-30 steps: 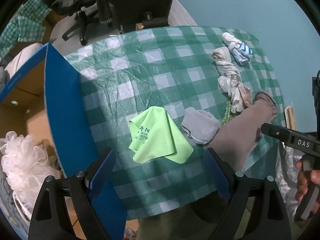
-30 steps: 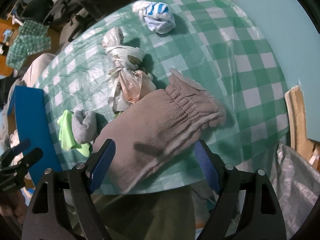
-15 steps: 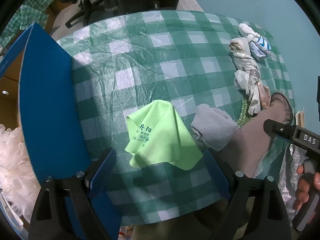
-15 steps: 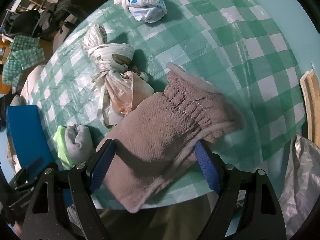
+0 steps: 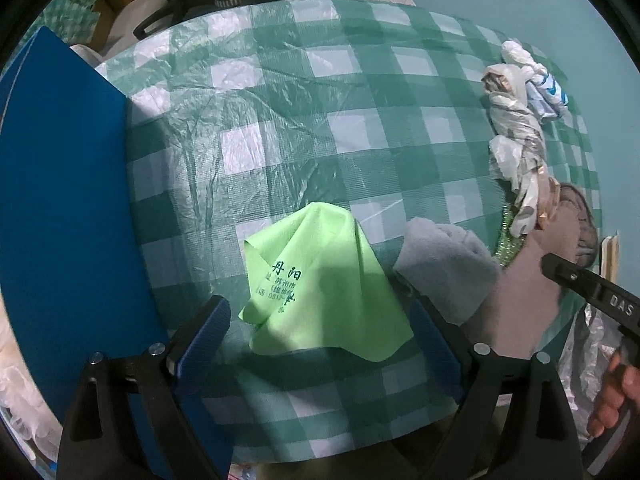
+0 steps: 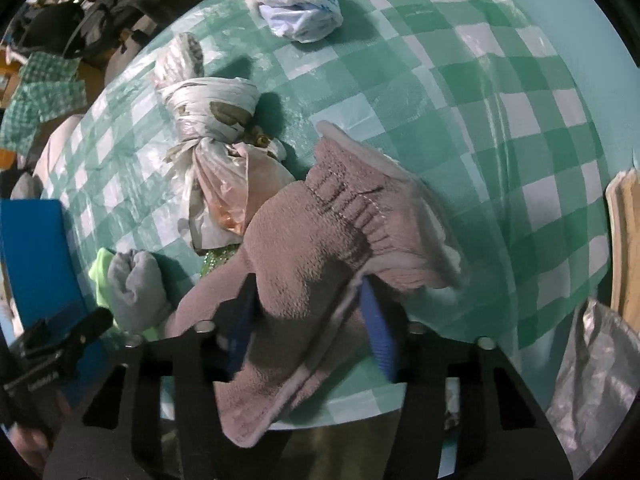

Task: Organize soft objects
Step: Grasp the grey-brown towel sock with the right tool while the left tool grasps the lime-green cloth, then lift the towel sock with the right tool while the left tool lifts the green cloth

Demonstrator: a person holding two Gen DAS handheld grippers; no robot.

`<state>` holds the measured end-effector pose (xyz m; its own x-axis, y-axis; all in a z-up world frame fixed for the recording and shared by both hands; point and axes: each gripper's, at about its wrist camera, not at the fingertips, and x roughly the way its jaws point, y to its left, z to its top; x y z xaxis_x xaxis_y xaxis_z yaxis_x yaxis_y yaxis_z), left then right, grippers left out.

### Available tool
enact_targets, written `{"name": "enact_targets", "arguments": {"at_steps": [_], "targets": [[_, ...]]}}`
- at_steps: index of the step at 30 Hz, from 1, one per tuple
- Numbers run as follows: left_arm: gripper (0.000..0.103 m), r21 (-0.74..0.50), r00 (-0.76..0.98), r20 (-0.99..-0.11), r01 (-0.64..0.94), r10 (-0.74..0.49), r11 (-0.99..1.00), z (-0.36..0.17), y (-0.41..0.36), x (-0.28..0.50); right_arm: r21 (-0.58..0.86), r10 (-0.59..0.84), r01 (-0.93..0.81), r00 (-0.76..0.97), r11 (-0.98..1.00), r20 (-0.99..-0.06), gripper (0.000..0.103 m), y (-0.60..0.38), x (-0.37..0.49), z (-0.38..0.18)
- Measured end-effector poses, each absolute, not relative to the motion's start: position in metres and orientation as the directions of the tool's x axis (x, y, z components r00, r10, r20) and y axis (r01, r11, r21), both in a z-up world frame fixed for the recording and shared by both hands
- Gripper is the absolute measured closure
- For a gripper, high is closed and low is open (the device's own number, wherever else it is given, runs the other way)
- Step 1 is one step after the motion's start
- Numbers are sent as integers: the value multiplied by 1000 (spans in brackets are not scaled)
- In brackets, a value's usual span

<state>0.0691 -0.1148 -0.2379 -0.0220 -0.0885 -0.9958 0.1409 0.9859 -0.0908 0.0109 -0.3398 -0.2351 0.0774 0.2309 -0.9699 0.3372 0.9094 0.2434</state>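
Observation:
A lime green cloth (image 5: pixel 320 288) with printed characters lies on the green checked tablecloth (image 5: pixel 320 120) between the open fingers of my left gripper (image 5: pixel 320 320). A rolled grey sock (image 5: pixel 448 264) lies just right of it. My right gripper (image 6: pixel 308 316) is shut on a fuzzy brown sock (image 6: pixel 320 248), which bunches up between the blue pads. The grey sock (image 6: pixel 136 288) and green cloth edge (image 6: pixel 100 276) show at the left of the right wrist view.
A knotted beige plastic bag (image 6: pixel 212 132) and a white-and-blue bag ball (image 6: pixel 296 12) lie further back. A blue box flap (image 5: pixel 64 208) stands along the table's left edge. Silver foil (image 6: pixel 592 380) hangs at right. An office chair stands behind the table.
My right gripper has closed on the brown sock, which now bunches between the pads. My left gripper has moved forward and down, so the green cloth lies between its fingers.

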Motion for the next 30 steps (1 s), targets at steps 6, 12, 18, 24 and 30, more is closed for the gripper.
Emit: {"name": "enact_targets", "arguments": {"at_steps": [6,12,18,24,30], "targets": [[11,-75,-23,-997,129,-72,989,-247,-112,68,210,191,254,99,944,-977,81,-334,4,-218],[11,-100,-30,-995,84,-98,991,-252,-103,59,195,174,190,123,962,-977,90,-336,-1,-201],[23,-100,-18,-995,77,-98,992,-257,-102,61,173,151,166,137,971,-979,91,-343,0,-196],[75,-50,-1,-999,120,-50,991,-260,-115,58,162,142,131,151,978,-978,91,-359,0,-186],[93,-51,20,-998,120,-54,992,-256,-109,55,98,89,51,150,994,-985,91,-368,5,-181]]}}
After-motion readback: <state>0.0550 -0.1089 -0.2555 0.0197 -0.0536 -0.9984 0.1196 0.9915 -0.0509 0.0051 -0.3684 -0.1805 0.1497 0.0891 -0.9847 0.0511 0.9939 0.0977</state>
